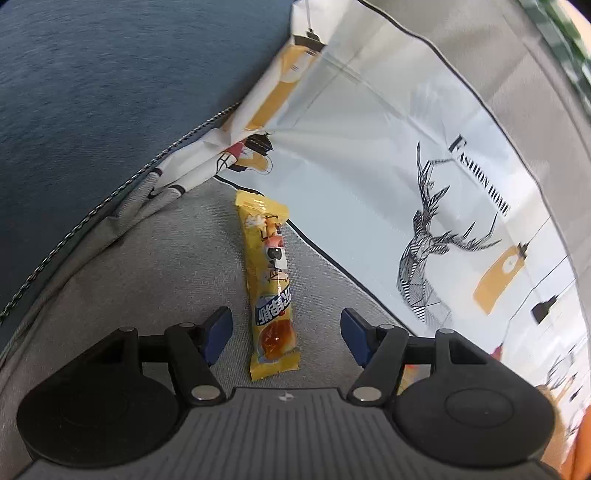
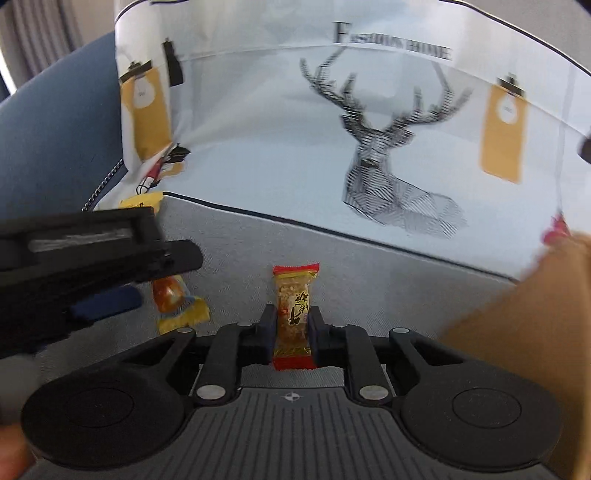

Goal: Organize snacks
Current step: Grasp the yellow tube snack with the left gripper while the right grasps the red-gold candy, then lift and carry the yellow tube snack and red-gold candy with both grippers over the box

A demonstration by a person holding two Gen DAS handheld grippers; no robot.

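Yellow snack packet (image 1: 271, 291) lies lengthwise, pointing away.

you are looking down at a grey woven surface (image 1: 155, 273) with a dark piped edge. beyond it rises a blue fabric cushion (image 1: 92, 92), like a sofa's. in the right wrist view, grey pleated curtains (image 2: 40, 33) hang at the top left, with a bright strip of daylight beside them. the light is soft and even.
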